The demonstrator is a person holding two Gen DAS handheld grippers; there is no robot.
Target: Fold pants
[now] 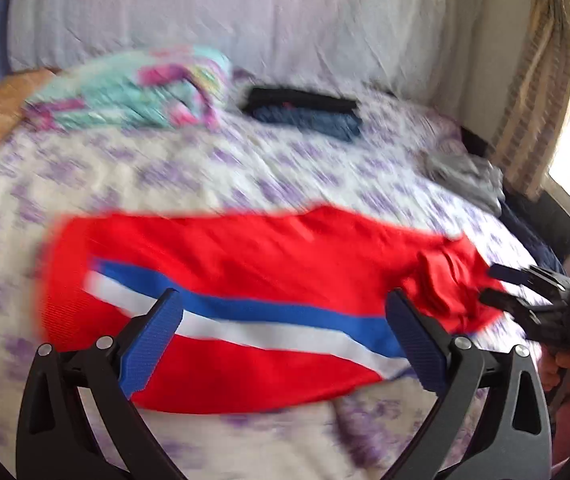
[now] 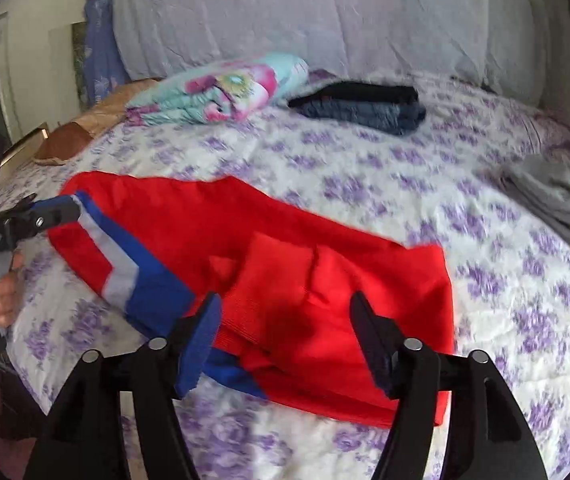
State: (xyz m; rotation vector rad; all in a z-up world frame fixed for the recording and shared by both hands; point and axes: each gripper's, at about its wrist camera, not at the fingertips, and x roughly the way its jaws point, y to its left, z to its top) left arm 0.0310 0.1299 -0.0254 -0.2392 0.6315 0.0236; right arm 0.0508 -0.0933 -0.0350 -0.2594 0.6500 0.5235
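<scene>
Red pants (image 1: 269, 256) with a blue and white side stripe lie flat across the bed, also in the right wrist view (image 2: 285, 264). My left gripper (image 1: 285, 312) is open above the striped leg, nothing between its blue pads. It also shows in the right wrist view (image 2: 57, 210) at the left end of the pants. My right gripper (image 2: 285, 316) is open above the waist end, empty. It also shows in the left wrist view (image 1: 501, 284) at the right end of the pants, fingers apart.
The bed has a white quilt with purple flowers (image 2: 405, 184). A floral blanket (image 2: 221, 88) and a stack of folded dark clothes (image 2: 365, 106) lie at the back. A grey garment (image 2: 561, 196) lies at the right. A curtain (image 1: 533, 100) hangs at the right.
</scene>
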